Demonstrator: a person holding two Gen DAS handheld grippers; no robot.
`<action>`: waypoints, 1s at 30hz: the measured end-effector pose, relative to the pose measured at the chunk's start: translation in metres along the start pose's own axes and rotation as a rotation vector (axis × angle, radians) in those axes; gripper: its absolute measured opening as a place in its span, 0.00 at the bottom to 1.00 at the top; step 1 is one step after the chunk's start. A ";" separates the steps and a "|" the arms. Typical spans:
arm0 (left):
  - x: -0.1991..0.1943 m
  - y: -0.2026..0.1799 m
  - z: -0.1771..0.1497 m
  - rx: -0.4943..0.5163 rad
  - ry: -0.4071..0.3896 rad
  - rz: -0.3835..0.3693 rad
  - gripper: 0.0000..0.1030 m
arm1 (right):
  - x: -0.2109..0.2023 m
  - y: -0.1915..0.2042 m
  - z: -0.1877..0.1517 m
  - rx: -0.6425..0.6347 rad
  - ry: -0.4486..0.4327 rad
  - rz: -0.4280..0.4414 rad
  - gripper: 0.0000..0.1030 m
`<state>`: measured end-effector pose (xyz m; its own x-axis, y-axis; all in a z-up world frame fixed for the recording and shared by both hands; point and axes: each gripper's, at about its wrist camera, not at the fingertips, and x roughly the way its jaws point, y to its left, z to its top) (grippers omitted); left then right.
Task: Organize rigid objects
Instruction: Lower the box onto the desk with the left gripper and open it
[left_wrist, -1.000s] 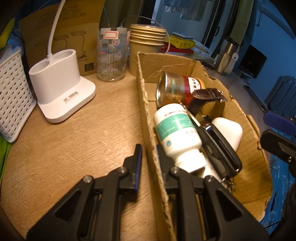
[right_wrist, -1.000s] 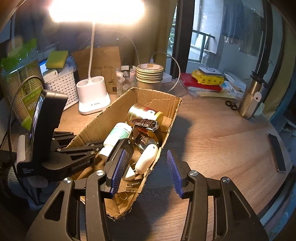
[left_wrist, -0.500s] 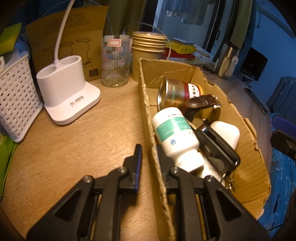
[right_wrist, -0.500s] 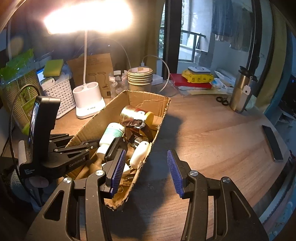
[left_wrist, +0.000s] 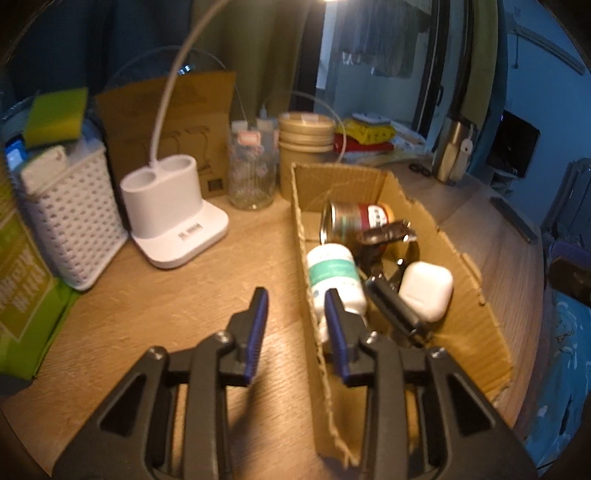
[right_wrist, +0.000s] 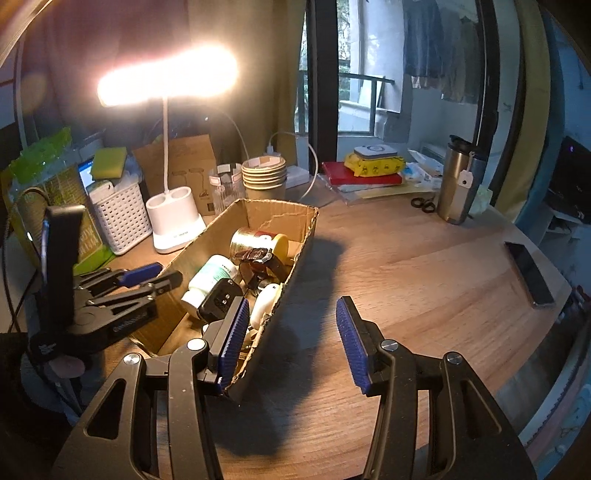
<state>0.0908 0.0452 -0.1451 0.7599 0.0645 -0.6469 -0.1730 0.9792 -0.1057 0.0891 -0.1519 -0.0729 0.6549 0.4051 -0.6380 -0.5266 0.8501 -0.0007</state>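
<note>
In the left wrist view, the left tongs (left_wrist: 295, 317) are seen opening astride the cardboard box (left_wrist: 458, 258) wall, unpressed. In the right wrist view, the right tongs (right_wrist: 291, 332) are held apart, ungripping, astride the box's other wall on the table (right_wrist: 424, 266).

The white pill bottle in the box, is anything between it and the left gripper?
Yes. The cardboard box's near side wall rises between the left gripper's opening fingers, and the white pill bottle lies just behind that wall, partly behind one finger.
</note>
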 end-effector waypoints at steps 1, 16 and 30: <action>-0.006 -0.001 0.001 0.000 -0.015 0.003 0.38 | -0.003 -0.002 0.000 0.005 -0.008 0.000 0.51; -0.093 -0.035 0.015 0.026 -0.229 -0.027 0.65 | -0.049 -0.008 -0.006 0.012 -0.117 -0.093 0.58; -0.151 -0.063 0.010 0.090 -0.360 -0.054 0.90 | -0.099 0.004 -0.016 0.035 -0.292 -0.133 0.65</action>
<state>-0.0073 -0.0246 -0.0332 0.9409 0.0600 -0.3334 -0.0831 0.9950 -0.0553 0.0132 -0.1941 -0.0222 0.8471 0.3648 -0.3865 -0.4104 0.9110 -0.0398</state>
